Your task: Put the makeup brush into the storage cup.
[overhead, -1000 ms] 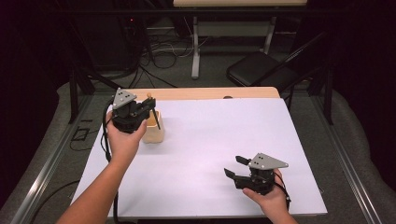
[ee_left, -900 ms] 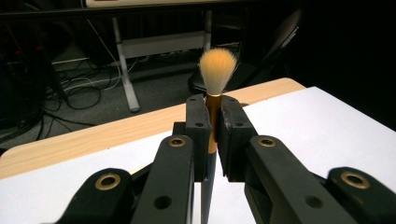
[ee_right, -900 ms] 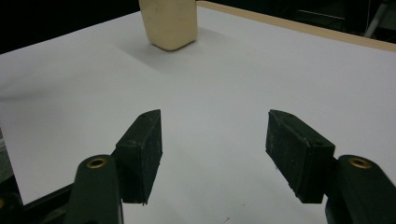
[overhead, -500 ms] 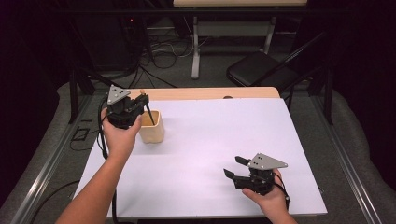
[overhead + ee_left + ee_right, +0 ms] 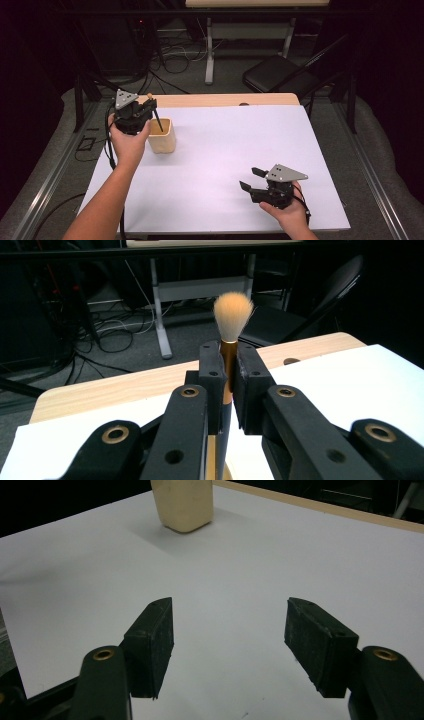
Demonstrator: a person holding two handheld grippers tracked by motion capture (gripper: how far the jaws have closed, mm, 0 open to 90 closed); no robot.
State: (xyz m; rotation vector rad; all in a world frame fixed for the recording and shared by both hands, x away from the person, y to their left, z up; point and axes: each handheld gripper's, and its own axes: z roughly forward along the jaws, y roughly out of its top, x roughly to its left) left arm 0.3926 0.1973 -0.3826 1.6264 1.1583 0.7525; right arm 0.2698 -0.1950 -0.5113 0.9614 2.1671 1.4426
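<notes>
Above the cup [image 5: 162,137], left claw [image 5: 228,374] pinches the brush [image 5: 232,315], handle end hidden; right claw [image 5: 230,645] spread

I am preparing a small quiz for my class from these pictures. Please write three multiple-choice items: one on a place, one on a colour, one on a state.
1. Where does the cup stand?
A. on the white sheet, beside the left claw
B. on the black chair
C. between the jaws of the right claw

2. What colour are the bristles of the brush?
A. blue
B. pale orange
C. black

3. How is the right claw?
A. shut on the cup
B. shut on the brush
C. open, nothing between its jaws

Answers:
1. A: the high view shows it on the white sheet next to the left claw.
2. B: the left gripper view shows the pale orange tuft.
3. C: its own view shows the jaws wide apart over bare sheet.
</notes>
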